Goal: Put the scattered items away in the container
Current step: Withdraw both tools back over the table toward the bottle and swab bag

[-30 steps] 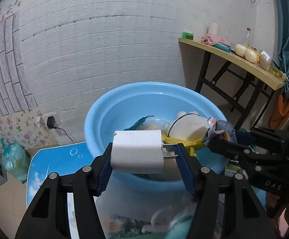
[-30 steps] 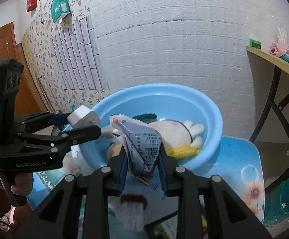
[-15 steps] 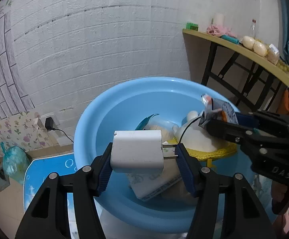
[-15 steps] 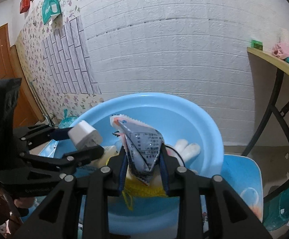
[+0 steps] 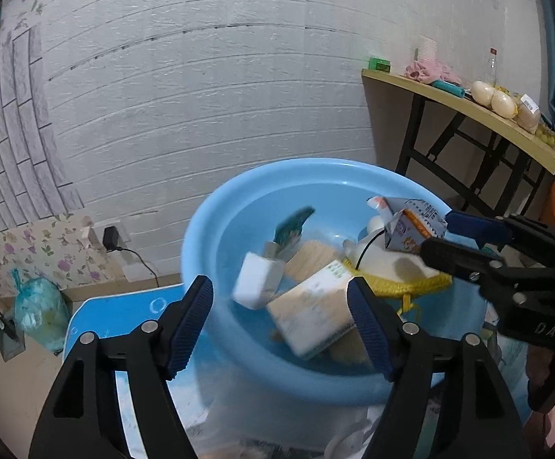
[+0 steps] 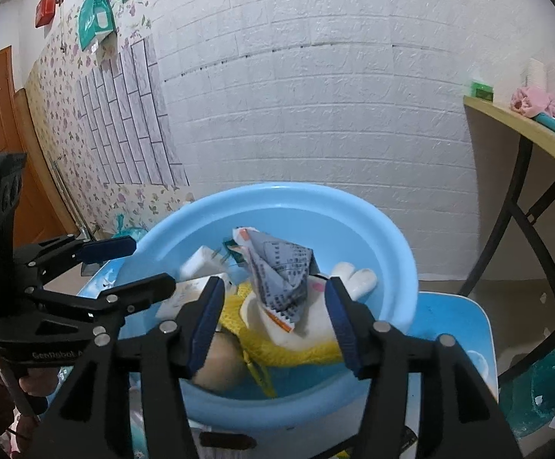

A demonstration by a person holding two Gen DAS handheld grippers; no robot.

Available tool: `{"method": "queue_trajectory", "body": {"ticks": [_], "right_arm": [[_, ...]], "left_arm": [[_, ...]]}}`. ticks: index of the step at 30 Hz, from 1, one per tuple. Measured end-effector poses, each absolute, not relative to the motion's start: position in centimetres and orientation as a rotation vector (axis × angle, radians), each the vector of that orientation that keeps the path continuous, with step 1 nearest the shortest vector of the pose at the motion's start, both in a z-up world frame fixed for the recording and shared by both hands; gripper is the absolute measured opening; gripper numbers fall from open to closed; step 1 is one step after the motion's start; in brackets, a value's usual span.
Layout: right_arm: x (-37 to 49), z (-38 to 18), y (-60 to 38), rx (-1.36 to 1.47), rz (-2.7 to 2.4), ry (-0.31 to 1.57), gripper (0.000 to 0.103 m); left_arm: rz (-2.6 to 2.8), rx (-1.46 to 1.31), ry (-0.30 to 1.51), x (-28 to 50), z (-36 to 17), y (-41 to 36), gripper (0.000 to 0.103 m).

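The blue basin (image 5: 208, 225) (image 6: 392, 237) sits just ahead of both grippers. My left gripper (image 5: 281, 321) hangs over its near rim with its jaws opening. The white charger plug (image 5: 256, 285) (image 6: 201, 264) is free of the pads and blurred, falling into the basin. My right gripper (image 6: 273, 325) is also opening. The crumpled grey snack packet (image 6: 281, 271) (image 5: 411, 225) is loose between its fingers, and neither pad presses on it. Inside the basin lie a white plush rabbit (image 6: 354, 275) in yellow knit and a pale carton (image 5: 315, 306).
The basin rests on a blue printed stool top (image 6: 453, 325). A wooden trestle table (image 5: 468, 107) with food and a pink cloth stands to the right. A green bag (image 5: 40, 306) lies on the floor at the left, and a teal bin (image 6: 537, 394) at the lower right.
Both grippers have spread their jaws. The white plug has left the left pads and dropped toward the basin. The packet has come free of the right pads.
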State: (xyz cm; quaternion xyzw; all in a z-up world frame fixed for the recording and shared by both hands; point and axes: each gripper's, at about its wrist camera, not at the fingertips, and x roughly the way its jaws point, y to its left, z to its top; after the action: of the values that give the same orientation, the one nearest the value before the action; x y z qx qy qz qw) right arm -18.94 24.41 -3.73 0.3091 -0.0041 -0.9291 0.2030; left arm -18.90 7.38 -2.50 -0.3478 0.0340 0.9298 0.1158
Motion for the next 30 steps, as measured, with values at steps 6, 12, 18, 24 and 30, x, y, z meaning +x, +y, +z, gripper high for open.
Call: {"method": "queue_trajectory", "body": {"ticks": [6, 12, 18, 24, 30], "right_arm": [[-17.2, -3.6, 25.2, 0.877, -2.608, -0.021, 0.054], [-15.4, -3.8, 26.7, 0.908, -2.632, -0.048, 0.054], [-13.5, -4.5, 28.1, 0.946, -2.661, -0.063, 0.054], [-11.7, -5.9, 29.3, 1.020, -2.677, -0.067, 0.054], [-10.5, -7.5, 29.8, 1.095, -2.664, -0.061, 0.054]], "left_arm": [[2.760, -1.050, 0.077, -16.7, -2.8, 5.4, 0.073], [2.809, -1.064, 0.007, -14.2, -3.2, 2.7, 0.082], [2.842, -1.098, -0.016, -12.2, -4.0, 0.5, 0.082], [2.837, -1.191, -0.019, -10.4, -6.3, -0.7, 0.083], [2.826, -1.258, 0.019, -9.1, -7.9, -0.8, 0.083]]}}
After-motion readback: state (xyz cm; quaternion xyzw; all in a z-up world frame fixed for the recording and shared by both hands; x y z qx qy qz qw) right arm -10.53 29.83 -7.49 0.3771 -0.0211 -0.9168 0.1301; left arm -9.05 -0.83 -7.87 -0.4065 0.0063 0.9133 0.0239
